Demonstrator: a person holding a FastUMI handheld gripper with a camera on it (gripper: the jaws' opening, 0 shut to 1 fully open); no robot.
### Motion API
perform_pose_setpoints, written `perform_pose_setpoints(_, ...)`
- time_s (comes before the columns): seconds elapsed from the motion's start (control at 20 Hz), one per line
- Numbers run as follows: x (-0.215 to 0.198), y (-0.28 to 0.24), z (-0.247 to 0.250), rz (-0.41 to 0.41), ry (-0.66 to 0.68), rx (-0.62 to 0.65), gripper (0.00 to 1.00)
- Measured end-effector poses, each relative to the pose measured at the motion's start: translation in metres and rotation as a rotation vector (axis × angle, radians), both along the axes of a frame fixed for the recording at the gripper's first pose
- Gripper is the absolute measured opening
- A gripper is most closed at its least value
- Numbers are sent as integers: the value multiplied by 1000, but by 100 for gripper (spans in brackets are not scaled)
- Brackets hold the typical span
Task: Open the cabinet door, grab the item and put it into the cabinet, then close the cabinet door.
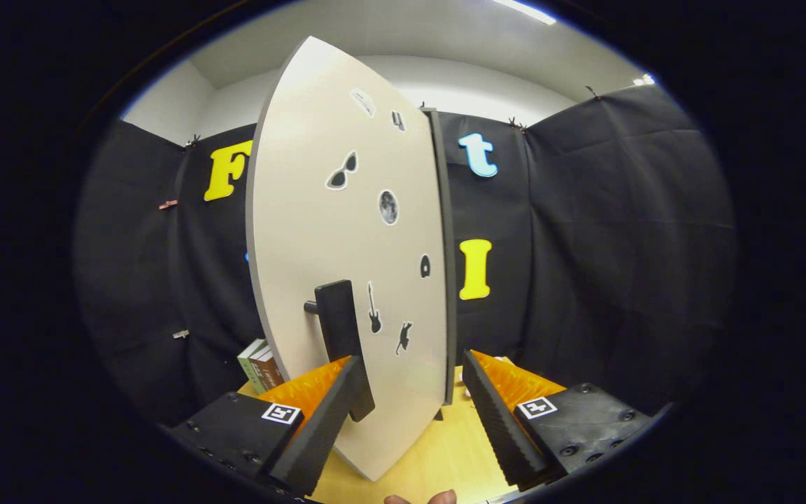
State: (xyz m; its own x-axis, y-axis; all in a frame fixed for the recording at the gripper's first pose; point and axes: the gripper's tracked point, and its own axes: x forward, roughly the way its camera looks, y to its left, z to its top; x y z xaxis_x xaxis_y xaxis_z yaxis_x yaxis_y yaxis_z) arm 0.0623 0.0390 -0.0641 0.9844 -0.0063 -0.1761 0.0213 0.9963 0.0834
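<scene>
Gripper view, centre frame: the cabinet door [319,231] stands swung open, its dark handle [341,336] by the left finger of the gripper [410,392], whose fingers are spread, grasping nothing. Boxed items [261,364] sit lower left. Fetching one looks next.

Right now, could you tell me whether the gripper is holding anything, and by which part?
Nothing is held. The gripper is open, with the cabinet door between its fingers and the door handle just beside the left finger.
</scene>
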Motion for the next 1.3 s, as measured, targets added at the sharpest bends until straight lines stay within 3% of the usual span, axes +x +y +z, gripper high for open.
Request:
perform_pose_setpoints(0.15,21,36,-4,65,-1,9,97)
perform_pose_setpoints(0.55,42,66,3,90,-32,-38,96)
perform_pose_setpoints(1.3,34,43,8,0,-66,-95,96)
